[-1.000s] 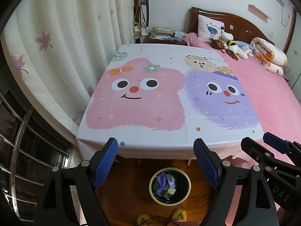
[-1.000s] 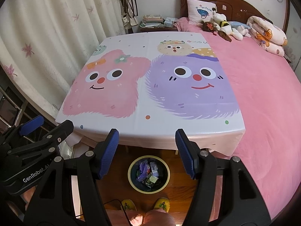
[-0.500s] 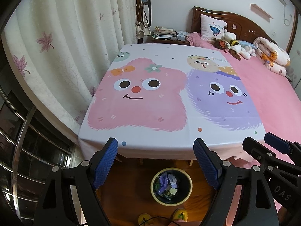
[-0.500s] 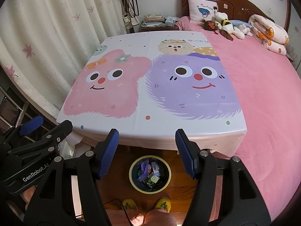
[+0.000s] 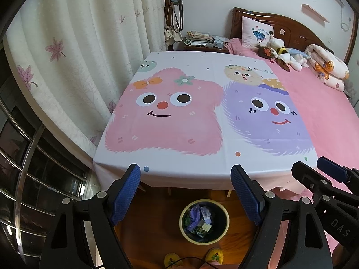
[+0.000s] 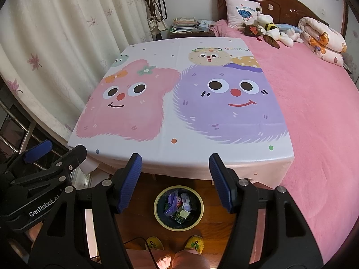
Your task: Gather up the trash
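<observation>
A round dark trash bin (image 5: 204, 220) (image 6: 178, 207) with a yellow rim stands on the wooden floor in front of the table, holding crumpled purple and white wrappers. My left gripper (image 5: 187, 174) hangs above it, open, with nothing between its blue pads. My right gripper (image 6: 176, 163) is open too and empty, also over the bin. Each gripper shows at the edge of the other's view. No loose trash shows on the cartoon tablecloth (image 5: 202, 116) (image 6: 179, 103).
The table butts against a pink bed (image 6: 314, 112) with plush toys (image 6: 269, 30) and a folded quilt at its head. Curtains (image 5: 78, 56) hang on the left, a nightstand with papers (image 5: 199, 39) behind. The person's yellow slippers (image 6: 175, 244) stand by the bin.
Both views have tilted slightly, with the table and bin sliding a little in frame. Both grippers stay open and empty.
</observation>
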`<state>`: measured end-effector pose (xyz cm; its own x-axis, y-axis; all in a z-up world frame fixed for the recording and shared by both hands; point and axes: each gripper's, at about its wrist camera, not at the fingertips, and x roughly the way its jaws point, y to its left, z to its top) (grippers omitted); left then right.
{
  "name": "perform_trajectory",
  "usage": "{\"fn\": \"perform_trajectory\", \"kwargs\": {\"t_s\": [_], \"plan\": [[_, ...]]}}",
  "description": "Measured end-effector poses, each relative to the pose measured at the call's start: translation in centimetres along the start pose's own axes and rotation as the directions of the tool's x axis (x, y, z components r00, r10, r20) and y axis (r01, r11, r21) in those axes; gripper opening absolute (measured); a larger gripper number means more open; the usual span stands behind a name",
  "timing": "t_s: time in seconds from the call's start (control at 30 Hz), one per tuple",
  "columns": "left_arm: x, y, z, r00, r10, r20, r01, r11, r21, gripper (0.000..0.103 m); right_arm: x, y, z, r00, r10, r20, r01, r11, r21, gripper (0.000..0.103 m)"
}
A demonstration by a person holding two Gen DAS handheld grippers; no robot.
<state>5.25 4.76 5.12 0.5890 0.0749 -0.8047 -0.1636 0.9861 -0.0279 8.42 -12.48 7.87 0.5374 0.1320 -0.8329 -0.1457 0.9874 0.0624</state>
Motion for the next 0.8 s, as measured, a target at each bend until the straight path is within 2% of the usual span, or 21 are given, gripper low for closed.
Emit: {"fn": "perform_trajectory", "kwargs": {"t_s": [0.27,0.8], "plan": [[0.1,0.9,-1.0,1.000,0.013,-0.009,-0.013,1.000,-0.008,0.084,0.1,0.2,0.1,1.000,0.005,-0.001,-0.005,1.000,0.001,0.060],[0.2,0.7,-0.7,0.999,0.023,-0.022,-0.023,1.000,-0.003,0.084,0.4,0.6,0.4,1.000,0.012,-0.006,-0.012,1.000,0.005,0.060]]}}
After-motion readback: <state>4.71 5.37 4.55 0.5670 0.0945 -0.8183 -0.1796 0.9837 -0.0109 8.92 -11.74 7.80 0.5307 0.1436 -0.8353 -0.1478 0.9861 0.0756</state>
